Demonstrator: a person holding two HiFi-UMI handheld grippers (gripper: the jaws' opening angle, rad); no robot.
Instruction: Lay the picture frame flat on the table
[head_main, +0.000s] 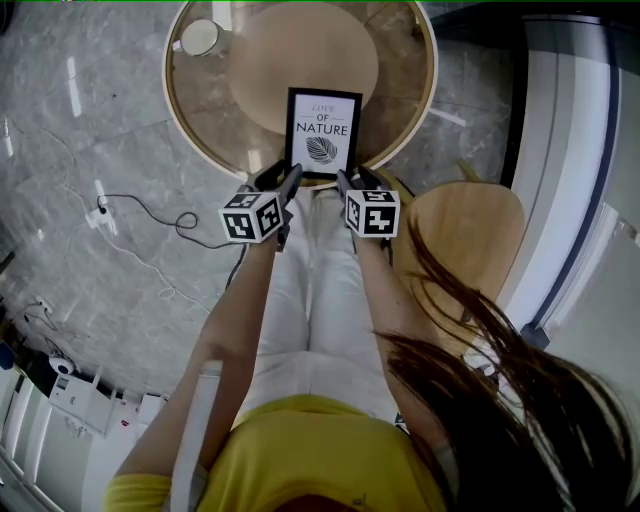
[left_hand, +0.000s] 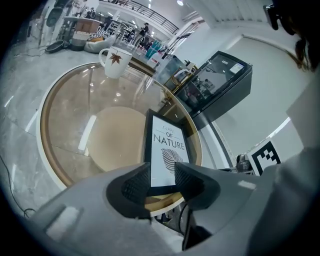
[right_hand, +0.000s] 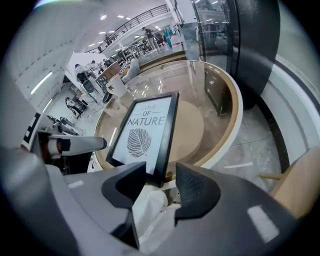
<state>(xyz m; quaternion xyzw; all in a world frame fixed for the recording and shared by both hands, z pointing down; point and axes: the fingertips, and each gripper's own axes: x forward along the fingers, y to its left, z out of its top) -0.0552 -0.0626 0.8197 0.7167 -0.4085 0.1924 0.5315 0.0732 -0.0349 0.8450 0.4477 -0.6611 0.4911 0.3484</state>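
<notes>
The picture frame (head_main: 323, 135), black-edged with a leaf print and the word NATURE, sits at the near edge of the round glass table (head_main: 400, 90), its face towards me. Whether it leans or lies flat, I cannot tell. My left gripper (head_main: 287, 180) is at its lower left corner and my right gripper (head_main: 348, 182) at its lower right corner. In the left gripper view the frame (left_hand: 167, 150) shows through the gap of the open left gripper (left_hand: 162, 182). In the right gripper view the frame's (right_hand: 145, 132) corner sits by the open right gripper (right_hand: 161, 187). Neither gripper's pads press on it.
A white mug (head_main: 199, 37) with a leaf mark stands at the table's far left rim. A wooden chair (head_main: 470, 230) is to my right. A cable (head_main: 150, 215) runs over the marble floor on the left. A dark cabinet (left_hand: 220, 85) stands beyond the table.
</notes>
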